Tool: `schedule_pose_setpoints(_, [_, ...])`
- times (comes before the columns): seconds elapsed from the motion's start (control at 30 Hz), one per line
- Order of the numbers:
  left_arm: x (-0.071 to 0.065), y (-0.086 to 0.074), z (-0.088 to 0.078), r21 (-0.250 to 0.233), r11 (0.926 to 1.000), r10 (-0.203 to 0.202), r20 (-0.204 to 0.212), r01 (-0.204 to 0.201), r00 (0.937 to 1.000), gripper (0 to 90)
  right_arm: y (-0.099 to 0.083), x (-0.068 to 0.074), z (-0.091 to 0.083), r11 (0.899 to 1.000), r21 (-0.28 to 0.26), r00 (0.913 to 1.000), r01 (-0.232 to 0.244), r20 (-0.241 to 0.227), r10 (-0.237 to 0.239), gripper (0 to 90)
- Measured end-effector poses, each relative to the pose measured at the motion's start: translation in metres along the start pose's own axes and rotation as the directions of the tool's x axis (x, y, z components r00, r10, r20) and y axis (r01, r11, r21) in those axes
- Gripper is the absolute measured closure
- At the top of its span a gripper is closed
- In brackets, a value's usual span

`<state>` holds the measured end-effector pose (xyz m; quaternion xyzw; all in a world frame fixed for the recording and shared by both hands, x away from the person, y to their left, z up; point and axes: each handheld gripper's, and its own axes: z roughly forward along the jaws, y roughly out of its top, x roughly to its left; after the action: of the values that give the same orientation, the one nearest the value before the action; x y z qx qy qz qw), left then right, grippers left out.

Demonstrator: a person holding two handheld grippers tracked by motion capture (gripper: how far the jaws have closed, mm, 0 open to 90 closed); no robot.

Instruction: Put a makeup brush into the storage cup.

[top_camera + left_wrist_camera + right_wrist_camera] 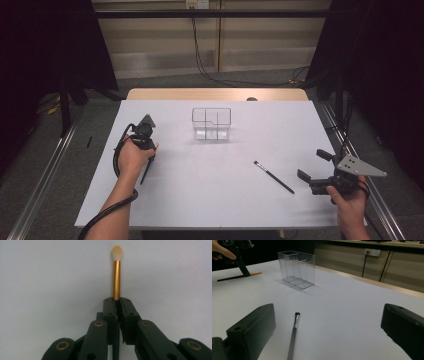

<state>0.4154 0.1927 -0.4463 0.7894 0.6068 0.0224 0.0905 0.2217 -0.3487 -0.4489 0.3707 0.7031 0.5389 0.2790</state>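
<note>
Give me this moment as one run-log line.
left gripper: shut on gold-handled brush | right gripper: open, slim black brush lying between jaws, untouched | clear organizer: empty

A clear organiser (211,122) is set on the table (200,200), toward its far edge and near the middle. To its left and nearer the person, the left gripper (148,161) is placed over a brush with a gold ferrule (116,280), which is held between its jaws and lies on the table, its tuft pointing away from the jaws. To the right of the organiser and nearer the person, a second, thin brush (273,177) is laid flat on the table. The right gripper (312,169) is found just right of that brush, near the table's right edge, the brush lying before its spread jaws.
</note>
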Motion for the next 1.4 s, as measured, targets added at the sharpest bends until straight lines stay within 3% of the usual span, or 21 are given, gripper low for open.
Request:
schedule_pose_setpoints(0.13, [0.001,0.000,-0.001,0.007,1.0000,0.002,0.007,-0.002,1.0000,84.0,0.000,0.000,0.000,1.000,-0.003,1.0000,0.003,-0.001,-0.003,0.0])
schedule_pose_setpoints(0.37, [0.008,-0.001,-0.003,-0.015,0.9998,-0.014,0.068,0.015,0.9976,84.0,0.000,-0.001,-0.002,1.000,-0.005,1.0000,0.001,0.009,-0.001,0.0])
schedule_pose_setpoints(0.53, [0.006,-0.001,-0.009,-0.077,0.9970,-0.001,0.110,0.010,0.9939,84.0,-0.001,-0.001,-0.003,1.000,-0.001,0.9999,0.001,0.010,-0.001,0.0])
schedule_pose_setpoints(0.77, [0.004,0.001,-0.018,-0.148,0.9889,0.027,0.132,-0.007,0.9908,84.0,-0.001,-0.001,-0.005,1.000,-0.003,0.9999,-0.003,0.014,0.003,0.0])
schedule_pose_setpoints(0.83, [0.003,0.001,-0.020,-0.183,0.9831,0.021,0.151,0.007,0.9883,84.0,-0.001,-0.001,-0.005,1.000,-0.004,0.9999,-0.002,0.017,0.002,0.0])
schedule_pose_setpoints(0.9, [0.002,0.001,-0.022,-0.219,0.9757,0.031,0.196,0.013,0.9802,84.0,-0.001,-0.001,-0.005,1.000,-0.004,0.9998,-0.001,0.017,0.001,0.0])
schedule_pose_setpoints(0.97, [-0.001,0.000,-0.025,-0.248,0.9687,0.053,0.200,-0.002,0.9784,84.0,-0.001,-0.001,-0.005,1.000,-0.004,0.9998,-0.003,0.018,0.003,0.0])
schedule_pose_setpoints(1.0, [-0.004,0.000,-0.027,-0.275,0.9615,0.061,0.200,-0.004,0.9780,84.0,-0.001,-0.001,-0.005,1.000,-0.004,0.9999,0.000,0.017,0.000,0.0])
schedule_pose_setpoints(1.13, [-0.009,0.000,-0.030,-0.330,0.9438,0.073,0.223,0.005,0.9721,84.0,-0.001,-0.001,-0.005,1.000,-0.004,0.9999,0.000,0.015,0.000,0.0])
schedule_pose_setpoints(1.27, [-0.010,0.000,-0.033,-0.386,0.9222,0.076,0.251,0.028,0.9650,84.0,-0.001,-0.001,-0.005,1.000,-0.005,0.9999,0.003,0.015,-0.003,0.0])
schedule_pose_setpoints(1.3, [-0.010,-0.001,-0.034,-0.399,0.9165,0.072,0.249,0.034,0.9659,84.0,-0.001,-0.001,-0.005,1.000,-0.005,0.9999,0.003,0.015,-0.003,0.0])
schedule_pose_setpoints(1.4, [-0.010,-0.002,-0.037,-0.449,0.8920,0.076,0.254,0.048,0.9641,83.9,-0.001,-0.001,-0.005,1.000,-0.006,0.9999,0.000,0.014,0.001,0.0])
